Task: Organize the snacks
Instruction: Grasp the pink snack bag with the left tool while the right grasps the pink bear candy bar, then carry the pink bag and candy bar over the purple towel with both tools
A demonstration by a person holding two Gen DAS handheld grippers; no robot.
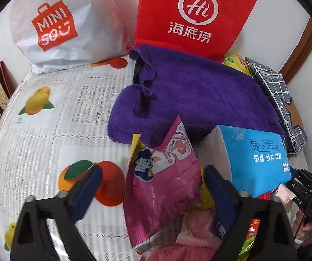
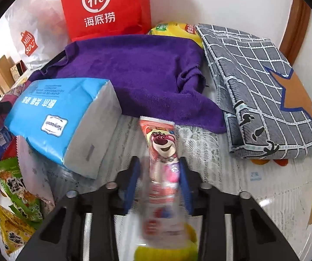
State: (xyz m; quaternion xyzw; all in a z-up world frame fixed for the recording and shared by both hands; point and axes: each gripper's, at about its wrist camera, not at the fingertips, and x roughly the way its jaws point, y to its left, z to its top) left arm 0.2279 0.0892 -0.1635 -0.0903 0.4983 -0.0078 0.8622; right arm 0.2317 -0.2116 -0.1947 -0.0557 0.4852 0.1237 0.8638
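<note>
Right tongs (image 2: 158, 174) pinched a slim pink bear-print snack pack (image 2: 161, 145) above bench centre; left tongs (image 1: 153, 180) hung wide round a crinkly pink snack bag (image 1: 162, 184) w/o gripping, so close gently mid-bag.

Right wrist view: lower half of the bear-print packet (image 2: 163, 152) is motion-blurred between the pads; print unreadable there. Yellow packet (image 2: 173, 28) mostly covered by the purple towel (image 2: 134, 69) and the grey grid cloth (image 2: 258, 82). Green snack bags (image 2: 17, 184) cut by the left edge.

Left wrist view: pink snack bag (image 1: 162, 184) runs off the bottom edge. Small print on the blue tissue pack (image 1: 258, 158) too fine to read. Red bag (image 1: 190, 15) cropped at top.
</note>
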